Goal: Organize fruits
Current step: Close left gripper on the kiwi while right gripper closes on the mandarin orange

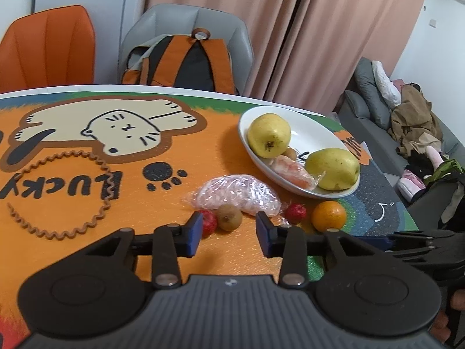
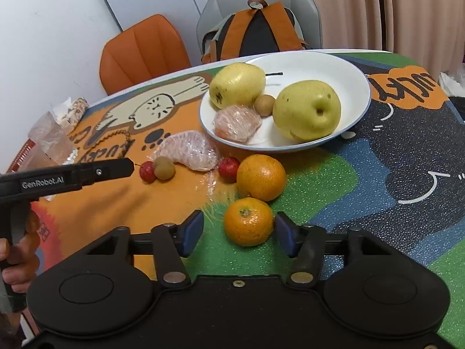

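Orange and dimpled, the near mandarin [image 2: 248,222] sits on the green patch of the printed mat [image 2: 334,180], between the blue pads of the right gripper [image 2: 237,234]. The right pad looks to be at its skin and the left one stands clear of it, so I would call the jaws apart around it, not clamped. It should be light, firm with a little give and a slightly waxy rind; best taken across its widest middle, gently, or it may roll.

Just beyond it, touching or nearly so, lies a bigger orange [image 2: 261,172]. To the left is a small red fruit [image 2: 228,167], then a lumpy pomelo piece [image 2: 189,151] in crinkled cling film, soft and slippery. Further left, a tan, dull-skinned longan [image 2: 164,167] sits beside another red fruit [image 2: 146,171].

The left gripper [image 1: 228,234] hovers near that longan, jaws apart and holding nothing; from its own view the fruit seems just ahead of the pads, though I cannot be sure.

Far side, the glossy white plate [image 2: 343,67] holds two smooth yellow pears, a wrapped segment and another longan.
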The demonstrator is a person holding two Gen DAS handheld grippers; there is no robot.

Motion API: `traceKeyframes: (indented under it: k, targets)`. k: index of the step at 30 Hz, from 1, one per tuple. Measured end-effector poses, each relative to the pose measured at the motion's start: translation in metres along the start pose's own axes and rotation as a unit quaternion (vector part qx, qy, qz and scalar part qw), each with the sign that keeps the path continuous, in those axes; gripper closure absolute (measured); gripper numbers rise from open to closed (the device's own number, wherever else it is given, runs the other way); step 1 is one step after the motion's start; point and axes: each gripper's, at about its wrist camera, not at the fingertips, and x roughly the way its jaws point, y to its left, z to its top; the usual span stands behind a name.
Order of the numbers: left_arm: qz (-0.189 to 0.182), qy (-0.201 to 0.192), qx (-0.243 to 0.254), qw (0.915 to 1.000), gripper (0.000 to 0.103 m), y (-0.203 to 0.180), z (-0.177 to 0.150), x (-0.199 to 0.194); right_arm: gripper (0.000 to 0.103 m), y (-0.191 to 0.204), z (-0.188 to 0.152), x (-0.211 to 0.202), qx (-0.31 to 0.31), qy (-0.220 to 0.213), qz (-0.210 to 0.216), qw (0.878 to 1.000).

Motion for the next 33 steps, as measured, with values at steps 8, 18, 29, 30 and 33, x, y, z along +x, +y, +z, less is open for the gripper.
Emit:
traceKeyframes:
  k: [8, 18, 29, 30, 33]
  targets:
    - [-0.004, 0.009, 0.018, 0.9998, 0.067, -0.011, 0.006, 0.022, 0.066, -0.006, -0.001, -0.003, 0.002, 0.001, 0.006, 1.000]
    - [0.009, 0.022, 0.037, 0.9990, 0.068, -0.019, 0.007, 0.047, 0.066, -0.021, -0.003, -0.016, 0.008, -0.003, -0.006, 1.000]
    - [0.008, 0.037, 0.038, 0.9986, 0.073, -0.025, -0.006, 0.057, 0.062, -0.025, -0.006, -0.009, 0.007, -0.002, -0.011, 1.000]
    - [0.011, 0.037, 0.038, 0.9985, 0.073, -0.025, -0.005, 0.057, 0.061, -0.024, -0.006, -0.008, 0.008, -0.001, -0.013, 1.000]
    - [0.019, 0.035, 0.047, 0.9981, 0.073, -0.029, -0.005, 0.059, 0.061, -0.023, -0.007, -0.007, 0.004, -0.003, -0.012, 1.000]
